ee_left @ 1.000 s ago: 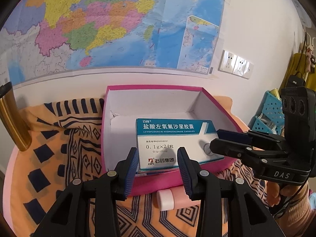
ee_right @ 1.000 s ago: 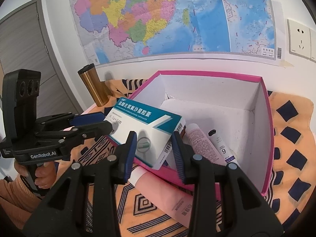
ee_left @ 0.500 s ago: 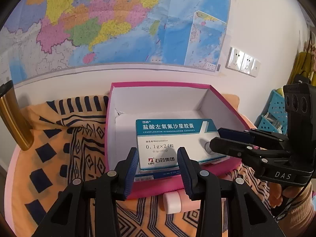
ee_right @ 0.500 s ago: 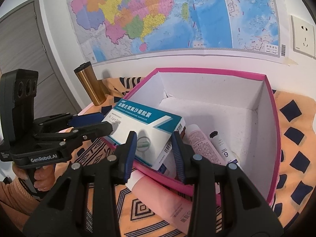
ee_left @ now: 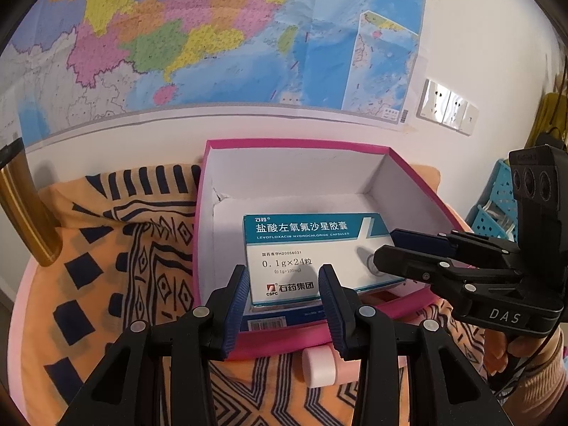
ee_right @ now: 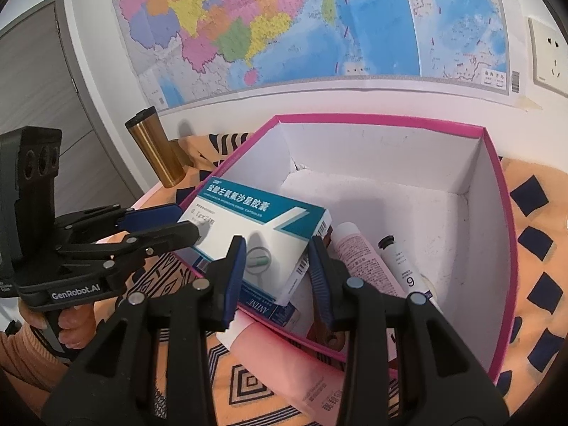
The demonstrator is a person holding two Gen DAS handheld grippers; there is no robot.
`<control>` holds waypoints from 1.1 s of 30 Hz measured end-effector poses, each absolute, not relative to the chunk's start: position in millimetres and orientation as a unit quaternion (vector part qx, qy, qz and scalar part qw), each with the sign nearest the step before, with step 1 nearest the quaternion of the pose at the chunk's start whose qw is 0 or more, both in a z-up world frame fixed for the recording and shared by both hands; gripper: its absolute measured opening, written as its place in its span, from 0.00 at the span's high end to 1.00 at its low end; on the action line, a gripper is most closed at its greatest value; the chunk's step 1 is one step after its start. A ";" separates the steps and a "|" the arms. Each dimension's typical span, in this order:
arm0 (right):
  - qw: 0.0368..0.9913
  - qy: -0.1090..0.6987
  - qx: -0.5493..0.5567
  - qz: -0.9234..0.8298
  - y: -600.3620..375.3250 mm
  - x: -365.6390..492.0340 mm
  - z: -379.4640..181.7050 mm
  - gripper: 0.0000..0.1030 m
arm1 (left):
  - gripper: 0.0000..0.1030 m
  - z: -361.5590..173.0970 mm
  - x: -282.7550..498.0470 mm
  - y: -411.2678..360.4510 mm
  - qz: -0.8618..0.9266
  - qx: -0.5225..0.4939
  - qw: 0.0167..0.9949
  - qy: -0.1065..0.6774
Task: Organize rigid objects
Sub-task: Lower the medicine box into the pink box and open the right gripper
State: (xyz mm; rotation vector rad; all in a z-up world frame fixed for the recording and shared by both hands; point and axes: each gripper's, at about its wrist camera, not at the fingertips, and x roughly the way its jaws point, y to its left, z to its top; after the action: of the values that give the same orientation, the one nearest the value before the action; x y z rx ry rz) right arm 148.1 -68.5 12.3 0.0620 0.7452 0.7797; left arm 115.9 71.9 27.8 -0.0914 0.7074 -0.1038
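A white and teal medicine box [ee_left: 301, 248] [ee_right: 248, 220] hangs tilted over the near side of an open pink storage box [ee_left: 298, 143] [ee_right: 372, 120]. My left gripper [ee_left: 283, 277] [ee_right: 190, 220] is shut on its left end. At its right end, by the barcode, my right gripper [ee_right: 277, 259] [ee_left: 385, 246] is shut on it too. Under it lies a second small box [ee_right: 273, 309]. A pink tube [ee_right: 358, 255] and a white tube [ee_right: 401, 266] lie on the storage box's floor.
A patterned orange cloth [ee_left: 106, 248] covers the table. Another pink tube [ee_left: 326, 369] lies on it just outside the near wall. A gold flask [ee_right: 156, 149] stands at the left by the wall with the map. A blue basket [ee_left: 497, 206] is at the far right.
Both grippers have come a little closer to the pink storage box with the medicine box held between them. The medicine box keeps its place in both pairs of jaws.
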 end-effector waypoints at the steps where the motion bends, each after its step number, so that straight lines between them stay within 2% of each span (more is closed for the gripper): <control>1: 0.857 0.356 0.029 0.371 -67.9 148.6 11.8 0.62 | 0.61 27.0 116.6 72.6 -0.049 -0.045 0.935 0.347; 33: 0.844 0.383 0.033 0.375 -57.7 164.4 0.4 0.62 | 0.61 8.2 132.4 81.3 -0.033 -0.044 0.927 0.372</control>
State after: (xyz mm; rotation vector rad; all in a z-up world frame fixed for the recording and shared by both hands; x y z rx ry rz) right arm 164.4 -57.7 0.4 0.0687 0.8077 0.7912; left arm 132.4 81.3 8.2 -0.0904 0.7622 -0.0668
